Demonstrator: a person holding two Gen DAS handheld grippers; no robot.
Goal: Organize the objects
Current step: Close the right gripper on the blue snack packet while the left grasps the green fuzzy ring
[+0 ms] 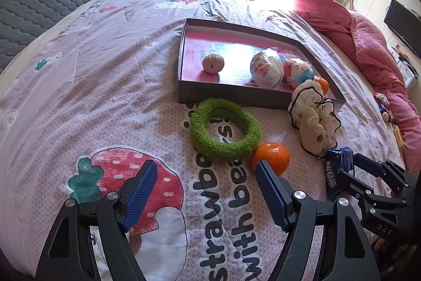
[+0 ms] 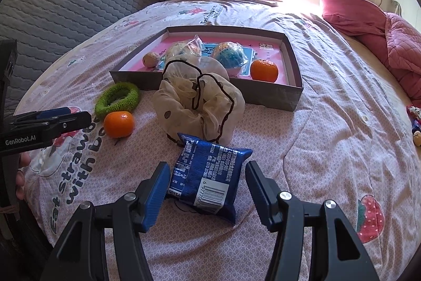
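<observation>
Your right gripper (image 2: 208, 188) straddles the blue snack packet (image 2: 208, 178), jaws parted, pads not pressing; your left gripper (image 1: 206, 191) gapes empty near the tangerine (image 1: 271, 157), box (image 2: 263, 94) awaiting.

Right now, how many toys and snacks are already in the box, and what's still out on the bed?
Done: the box already holds a walnut, two wrapped eggs and an orange.
In hand: nothing yet. The right gripper is open around the blue snack packet; the left gripper is open too.
Left: green hair band, second orange, cream scrunchie, and the packet.
</observation>
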